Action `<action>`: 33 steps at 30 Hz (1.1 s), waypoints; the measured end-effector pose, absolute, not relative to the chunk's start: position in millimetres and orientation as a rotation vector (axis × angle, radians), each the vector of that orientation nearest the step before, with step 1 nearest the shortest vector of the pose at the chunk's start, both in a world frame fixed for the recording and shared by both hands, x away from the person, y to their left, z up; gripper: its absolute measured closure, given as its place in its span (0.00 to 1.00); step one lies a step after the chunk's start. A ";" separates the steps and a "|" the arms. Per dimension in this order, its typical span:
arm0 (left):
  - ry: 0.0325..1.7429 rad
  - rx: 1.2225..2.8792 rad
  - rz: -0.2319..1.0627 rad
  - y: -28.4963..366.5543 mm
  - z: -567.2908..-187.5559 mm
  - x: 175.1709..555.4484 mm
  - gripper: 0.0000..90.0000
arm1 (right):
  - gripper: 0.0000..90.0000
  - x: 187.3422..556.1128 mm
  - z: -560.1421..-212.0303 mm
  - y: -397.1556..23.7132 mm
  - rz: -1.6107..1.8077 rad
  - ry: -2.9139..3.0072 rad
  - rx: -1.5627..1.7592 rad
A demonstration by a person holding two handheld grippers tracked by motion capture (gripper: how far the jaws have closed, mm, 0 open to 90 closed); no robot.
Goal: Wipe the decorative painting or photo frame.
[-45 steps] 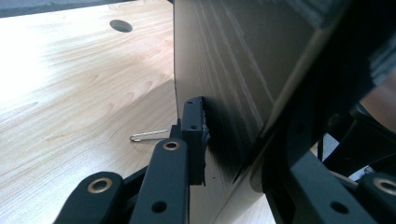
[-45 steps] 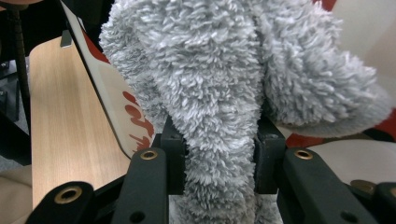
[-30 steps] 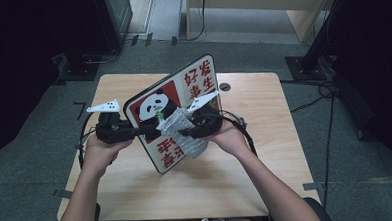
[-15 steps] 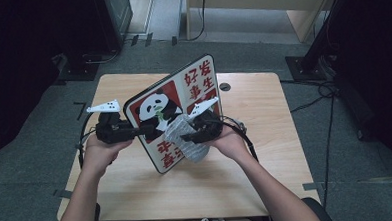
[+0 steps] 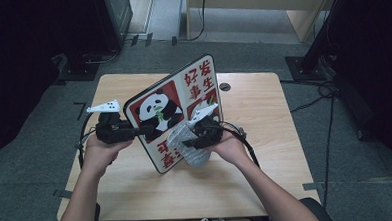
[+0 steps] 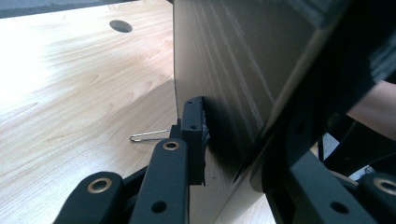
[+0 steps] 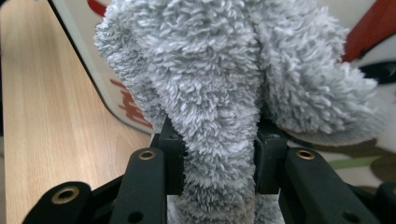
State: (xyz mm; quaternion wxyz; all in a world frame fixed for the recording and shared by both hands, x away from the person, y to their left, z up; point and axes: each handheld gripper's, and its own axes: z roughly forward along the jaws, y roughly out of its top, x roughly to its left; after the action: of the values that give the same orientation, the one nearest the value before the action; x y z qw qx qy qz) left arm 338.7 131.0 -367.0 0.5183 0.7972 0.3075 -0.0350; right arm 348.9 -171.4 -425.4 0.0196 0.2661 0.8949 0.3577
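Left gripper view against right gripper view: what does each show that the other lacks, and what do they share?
The left gripper view alone shows the board's plain wood-grain back, clamped at its edge between the left gripper's jaws, plus a paper clip on the table and a round hole in the tabletop. The right gripper view alone shows a fluffy grey cloth pinched in the right gripper, against the board's printed white and red face. Both share the board and the pale wooden table.
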 end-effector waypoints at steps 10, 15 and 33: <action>0.738 1.912 -0.084 131.0 -367.0 338.6 0.83 | 0.71 346.3 -447.6 -171.5 1.056 2.822 0.863; 0.738 1.913 -0.083 131.0 -366.9 338.5 0.83 | 0.71 345.3 -456.7 -170.8 1.028 2.841 0.872; 0.743 1.911 -0.084 131.1 -366.9 338.3 0.83 | 0.71 344.0 -478.2 -171.4 0.969 2.895 0.908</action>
State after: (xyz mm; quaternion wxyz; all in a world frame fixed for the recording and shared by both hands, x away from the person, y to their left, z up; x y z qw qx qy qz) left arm 338.3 131.1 -366.9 0.5184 0.7964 0.3095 -0.0349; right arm 344.0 -171.4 -478.2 -0.0216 0.2850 0.9087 0.3042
